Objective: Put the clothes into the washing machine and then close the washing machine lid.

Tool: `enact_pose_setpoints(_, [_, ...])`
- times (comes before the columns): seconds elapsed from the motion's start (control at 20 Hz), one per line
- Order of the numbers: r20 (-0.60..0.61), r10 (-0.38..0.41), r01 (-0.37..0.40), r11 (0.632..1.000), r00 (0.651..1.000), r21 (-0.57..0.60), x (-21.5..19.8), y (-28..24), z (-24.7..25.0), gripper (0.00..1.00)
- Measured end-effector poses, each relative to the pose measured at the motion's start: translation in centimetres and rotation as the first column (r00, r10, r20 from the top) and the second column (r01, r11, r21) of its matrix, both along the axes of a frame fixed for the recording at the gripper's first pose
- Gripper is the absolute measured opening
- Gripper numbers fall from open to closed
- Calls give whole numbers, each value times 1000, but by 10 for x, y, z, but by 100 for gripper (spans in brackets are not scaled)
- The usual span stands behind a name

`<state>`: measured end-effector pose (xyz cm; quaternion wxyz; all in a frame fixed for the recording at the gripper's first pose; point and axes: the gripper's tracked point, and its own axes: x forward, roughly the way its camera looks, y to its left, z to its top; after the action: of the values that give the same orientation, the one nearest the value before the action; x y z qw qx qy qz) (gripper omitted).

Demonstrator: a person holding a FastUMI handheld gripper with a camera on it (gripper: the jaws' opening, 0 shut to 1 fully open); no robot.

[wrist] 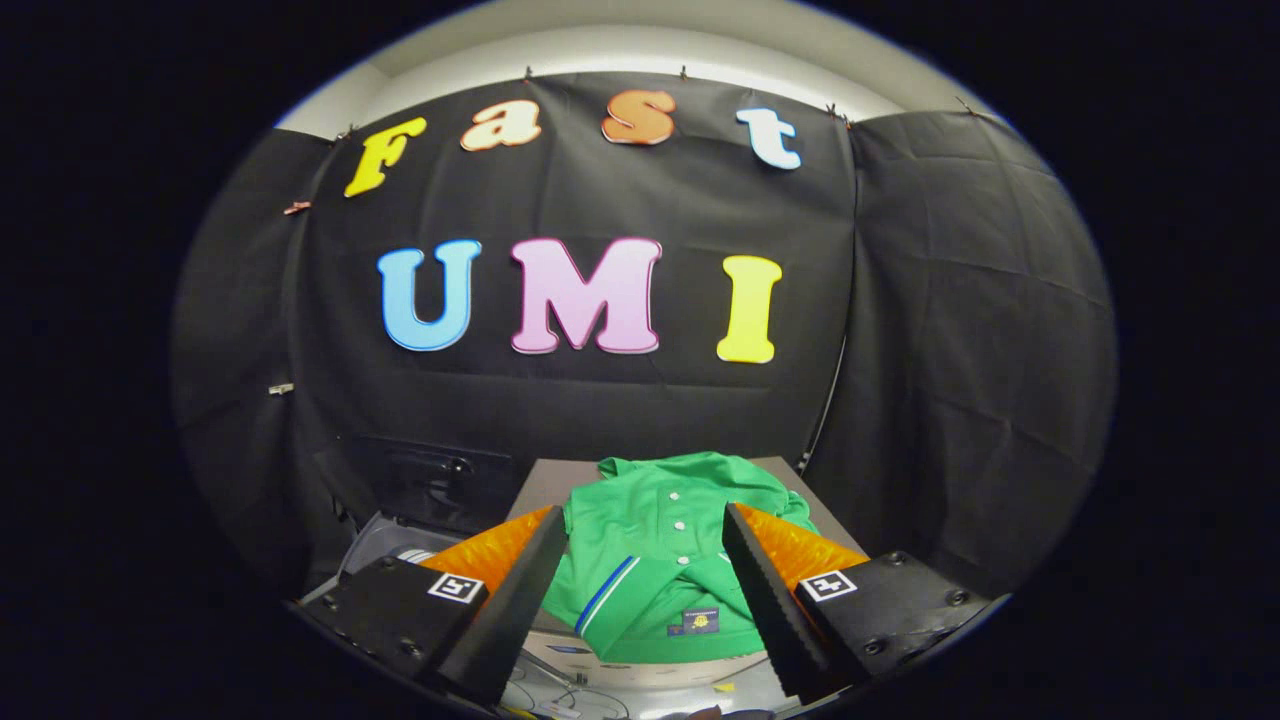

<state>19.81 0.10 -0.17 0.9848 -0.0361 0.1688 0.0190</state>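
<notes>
the green polo shirt [650, 550] lies spread on a grey tabletop [545, 480], collar end away from the gripper [640, 585] and hem nearest it, hanging a little over the near edge; a row of pale buttons runs down the placket and a blue-and-white stripe crosses a sleeve or cuff near the left finger; the fingers [520, 590] stand wide apart with nothing between them but air, the shirt seen through the gap just ahead and below; to the left, lower down, a pale rimmed tub [375, 540] looks like the washing machine's opening, though too little shows to be sure; the shirt should handle as light, limp knit cloth, likely to slump and trail when lifted, not fragile and not slippery; a good hold would seem to be a bunched fold near the middle of the body, avoiding a thin single layer at the hem that could slide out.
</notes>
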Motion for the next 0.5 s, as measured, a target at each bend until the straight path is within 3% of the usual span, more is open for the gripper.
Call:
enact_pose_setpoints(0.25, [-181,-78,69,996,980,-56,61,-24,-48,99])
enact_pose_setpoints(0.5, [-285,-135,105,987,949,-118,108,-45,-95,99])
